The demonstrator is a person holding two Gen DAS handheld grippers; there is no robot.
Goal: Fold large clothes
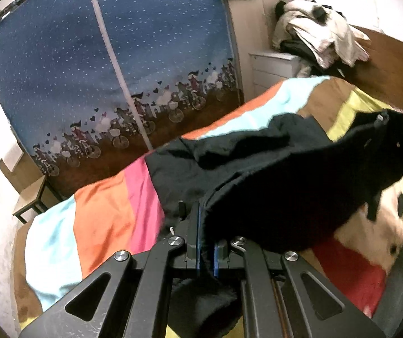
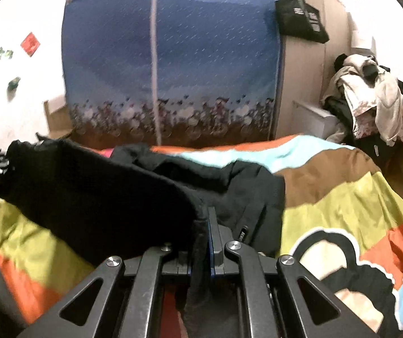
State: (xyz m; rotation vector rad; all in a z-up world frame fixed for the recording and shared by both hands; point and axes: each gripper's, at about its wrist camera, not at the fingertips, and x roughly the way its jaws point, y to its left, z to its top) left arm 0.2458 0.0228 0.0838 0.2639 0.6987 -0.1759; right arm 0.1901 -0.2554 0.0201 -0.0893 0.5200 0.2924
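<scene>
Both tongs are pinched tight on one black garment. Left tongs sit at six o'clock in the left wrist view, with the jaws almost closed and only a thin fold of black cloth between the blue pads. Right tongs sit at six o'clock in the right wrist view, shut the same way on another edge of the cloth, and a bit of it hangs down between the arms. In the left wrist view the other tongs peek in at three o'clock, holding the far end of the cloth.

Going from biggest to smallest:

- A big blue wardrobe cover with white dots and little bike riders along the bottom fills twelve o'clock.
- A bed cover with stripes of green, brown, light blue, orange and pink spreads under everything.
- The black garment is lifted up between the two tongs like a bridge. Its far part still lies bunched on the bed cover near the middle of each view.
- A pile of pale and dark clothes sits at two o'clock, well apart from the garment.
- A black bag hangs at one o'clock, beside the wardrobe cover
</scene>
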